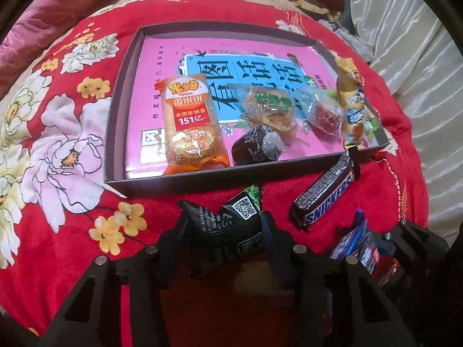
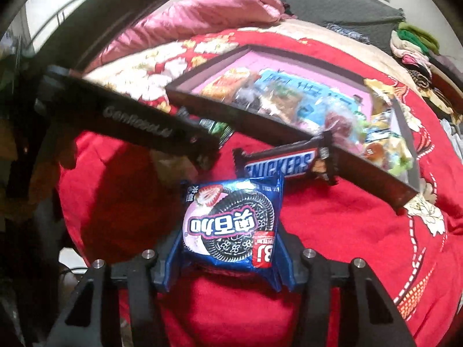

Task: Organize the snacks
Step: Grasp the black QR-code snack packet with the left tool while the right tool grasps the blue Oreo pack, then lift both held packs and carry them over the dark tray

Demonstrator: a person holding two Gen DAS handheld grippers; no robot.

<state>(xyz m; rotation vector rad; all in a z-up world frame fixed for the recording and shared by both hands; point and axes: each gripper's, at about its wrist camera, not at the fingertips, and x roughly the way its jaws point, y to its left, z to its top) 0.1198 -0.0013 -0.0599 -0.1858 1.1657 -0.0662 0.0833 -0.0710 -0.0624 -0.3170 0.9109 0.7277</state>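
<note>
- Your left hand-held gripper [image 1: 221,232] is clenching the black snack packet [image 1: 228,227] between its fingers, just short of the box [image 1: 121,121] ahead.
- Your right hand-held gripper [image 2: 228,240] is grasping the blue cookie pack [image 2: 231,222], with the Snickers bar [image 2: 285,163] lying just beyond it against the box wall.
- Both wrappers are slick and puffy, so either could be slipping out during the lift.
- The two tools are sitting close together over the red bedspread [image 1: 72,217]; crossing paths risks a knock.
</note>
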